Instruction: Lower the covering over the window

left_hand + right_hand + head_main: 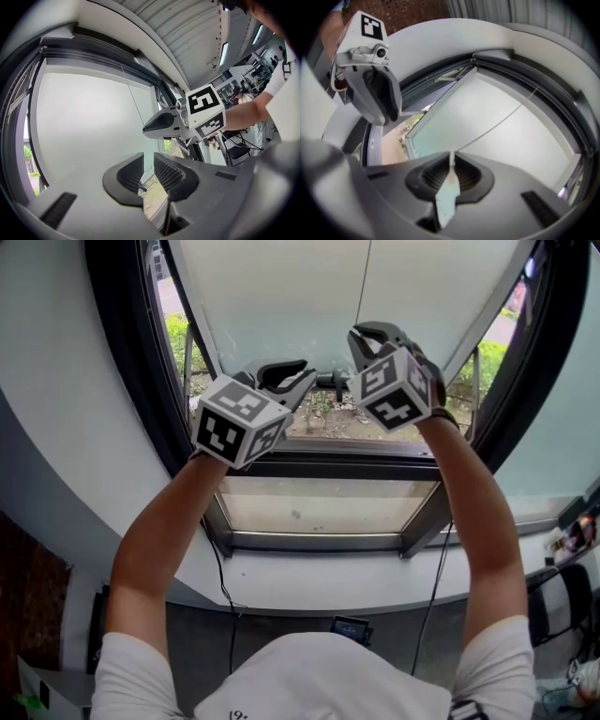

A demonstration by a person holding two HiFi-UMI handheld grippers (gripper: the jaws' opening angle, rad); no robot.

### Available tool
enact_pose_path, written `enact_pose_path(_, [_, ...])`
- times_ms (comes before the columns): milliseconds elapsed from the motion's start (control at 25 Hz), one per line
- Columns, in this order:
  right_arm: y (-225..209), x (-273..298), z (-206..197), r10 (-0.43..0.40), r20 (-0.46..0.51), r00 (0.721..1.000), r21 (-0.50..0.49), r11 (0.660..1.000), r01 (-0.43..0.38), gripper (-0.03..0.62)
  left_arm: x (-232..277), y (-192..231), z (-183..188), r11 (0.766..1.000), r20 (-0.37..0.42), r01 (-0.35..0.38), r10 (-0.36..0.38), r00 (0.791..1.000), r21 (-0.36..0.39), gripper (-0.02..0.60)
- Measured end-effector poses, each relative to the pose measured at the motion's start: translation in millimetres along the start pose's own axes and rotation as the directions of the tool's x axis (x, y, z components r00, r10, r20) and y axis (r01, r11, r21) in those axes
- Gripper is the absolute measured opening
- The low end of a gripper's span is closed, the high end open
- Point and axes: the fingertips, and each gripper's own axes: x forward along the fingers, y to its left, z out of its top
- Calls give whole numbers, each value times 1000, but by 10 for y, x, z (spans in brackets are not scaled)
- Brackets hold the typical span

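A white roller blind covers the upper part of the window, and its lower edge hangs just above both raised grippers. My right gripper is shut on that lower edge; in the right gripper view a pale strip of blind passes between its closed jaws. My left gripper sits just left of it at the same edge. Its jaws stand a narrow gap apart, and I see nothing between them. The blind fills the space behind them. A thin cord hangs down in front of the blind.
The dark window frame curves round both sides. Below are a tilted lower pane and a white sill. Bushes and a railing lie outside. A black chair stands at the right, and a cable hangs below the sill.
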Motion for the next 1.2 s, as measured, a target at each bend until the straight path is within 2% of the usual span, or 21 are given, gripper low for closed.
enact_pose_path(280, [4,-16,-65,-43,-65,997,-143,989,34,43,12,-26,65,1000,11,3,-3,1000,14,71])
enact_pose_path(560, [71,-12,-181,-38,-156,987,-250,968,-2,43,59,-94,77,1000,10,14,-14,1000,24,71])
enact_pose_path(1200, [385,2,-569,-4,-277,961,-364,926,-101,43,127,-198,-24,997,-48,35,-32,998,66,71])
